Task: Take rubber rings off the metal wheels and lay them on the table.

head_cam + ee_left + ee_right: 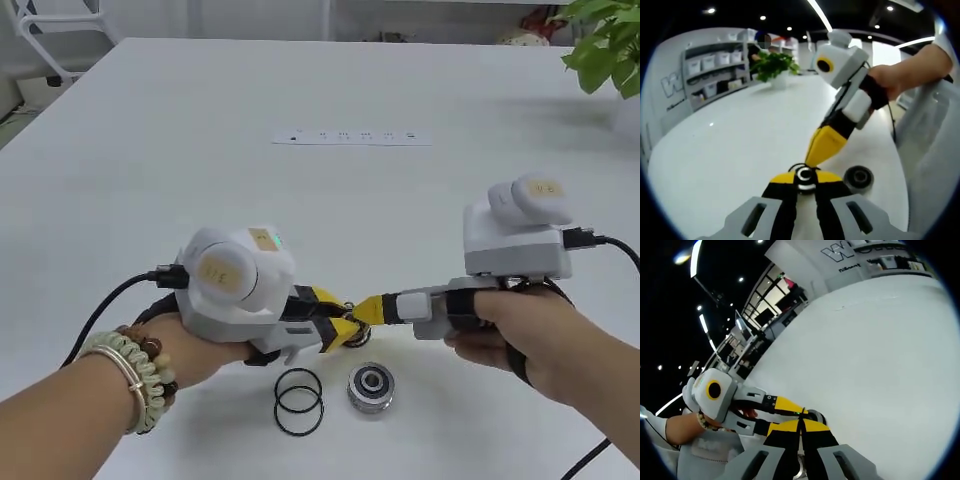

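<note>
My left gripper [343, 331] [805, 182] is shut on a small metal wheel [805, 175] and holds it just above the white table [200, 180]. A thin black rubber ring [796, 167] stands off the wheel's rim. My right gripper [367, 312] [800, 426] comes in from the right with its yellow tips together at that ring. In the right gripper view the held wheel [816, 416] peeks out beside the left gripper [790, 409]. A second metal wheel [371, 387] [858, 179] lies flat on the table near me. Two loose rubber rings [299, 401] lie overlapped to its left.
A white power strip [350, 137] lies at the middle of the table, farther back. A green plant [605, 45] [772, 65] stands at the far right corner. Black cables trail from both grippers toward me.
</note>
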Available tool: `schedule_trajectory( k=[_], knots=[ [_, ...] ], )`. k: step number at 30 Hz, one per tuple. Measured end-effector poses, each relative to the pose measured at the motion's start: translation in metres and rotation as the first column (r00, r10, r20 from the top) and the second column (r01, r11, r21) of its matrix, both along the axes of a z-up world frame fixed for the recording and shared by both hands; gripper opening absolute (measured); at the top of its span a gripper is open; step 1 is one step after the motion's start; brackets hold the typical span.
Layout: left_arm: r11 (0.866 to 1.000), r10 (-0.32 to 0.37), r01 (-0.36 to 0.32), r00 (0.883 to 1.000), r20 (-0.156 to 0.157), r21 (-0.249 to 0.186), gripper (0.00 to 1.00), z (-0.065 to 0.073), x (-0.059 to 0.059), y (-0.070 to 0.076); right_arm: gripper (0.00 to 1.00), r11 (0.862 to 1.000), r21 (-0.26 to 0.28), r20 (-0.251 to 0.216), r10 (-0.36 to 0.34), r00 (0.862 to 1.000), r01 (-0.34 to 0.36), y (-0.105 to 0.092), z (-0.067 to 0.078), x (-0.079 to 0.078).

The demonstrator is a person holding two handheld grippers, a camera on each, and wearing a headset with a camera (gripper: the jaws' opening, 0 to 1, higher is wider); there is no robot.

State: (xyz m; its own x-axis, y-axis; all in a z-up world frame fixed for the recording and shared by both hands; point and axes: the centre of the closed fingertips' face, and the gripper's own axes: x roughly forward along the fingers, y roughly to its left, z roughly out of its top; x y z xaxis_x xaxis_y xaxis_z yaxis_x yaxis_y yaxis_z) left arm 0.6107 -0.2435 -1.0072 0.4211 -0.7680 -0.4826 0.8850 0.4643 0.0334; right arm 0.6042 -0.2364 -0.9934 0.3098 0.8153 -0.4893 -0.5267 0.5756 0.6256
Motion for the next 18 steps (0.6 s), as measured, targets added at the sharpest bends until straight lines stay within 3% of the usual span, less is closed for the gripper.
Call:
schedule_trajectory(
  k=[2, 4, 5, 6, 7, 12, 16, 18],
  knots=[
    [1.000, 0.002, -0.002, 1.000, 0.000, -0.001, 0.14, 0.000, 0.000, 0.000, 0.00, 1.000, -0.018, -0.014, -0.010, 1.000, 0.010, -0.003, -0.002, 0.000],
    [1.000, 0.004, -0.004, 1.000, -0.001, -0.002, 0.14, 0.000, 0.000, 0.000, 0.00, 0.994, -0.110, 0.000, 0.010, 1.000, -0.010, -0.011, -0.014, -0.002],
    [1.000, 0.007, -0.007, 1.000, -0.002, -0.002, 0.14, 0.000, 0.000, -0.001, 0.00, 0.992, -0.126, -0.005, 0.016, 1.000, -0.017, -0.011, -0.018, -0.004],
    [1.000, 0.008, -0.008, 1.000, -0.001, -0.002, 0.14, 0.000, 0.000, -0.001, 0.00, 0.998, -0.061, 0.058, 0.004, 0.998, -0.001, -0.002, -0.008, 0.006],
    [1.000, 0.007, -0.007, 1.000, 0.001, 0.000, 0.14, 0.000, 0.000, -0.001, 0.00, 0.996, -0.091, 0.001, 0.007, 1.000, -0.007, -0.009, -0.010, -0.001],
    [1.000, 0.007, -0.007, 1.000, -0.002, 0.005, 0.14, 0.000, 0.000, -0.001, 0.00, 0.995, -0.099, 0.024, 0.013, 1.000, -0.010, -0.011, -0.005, 0.000],
    [0.999, 0.032, -0.031, 0.998, -0.047, 0.012, 0.14, 0.001, 0.001, 0.000, 0.00, 0.996, -0.087, 0.023, -0.005, 1.000, 0.007, -0.017, -0.002, -0.001],
    [0.999, 0.030, -0.030, 0.998, -0.047, 0.015, 0.17, 0.002, 0.001, 0.001, 0.00, 0.997, -0.081, 0.021, -0.014, 1.000, 0.016, -0.019, -0.001, -0.001]
  ],
)
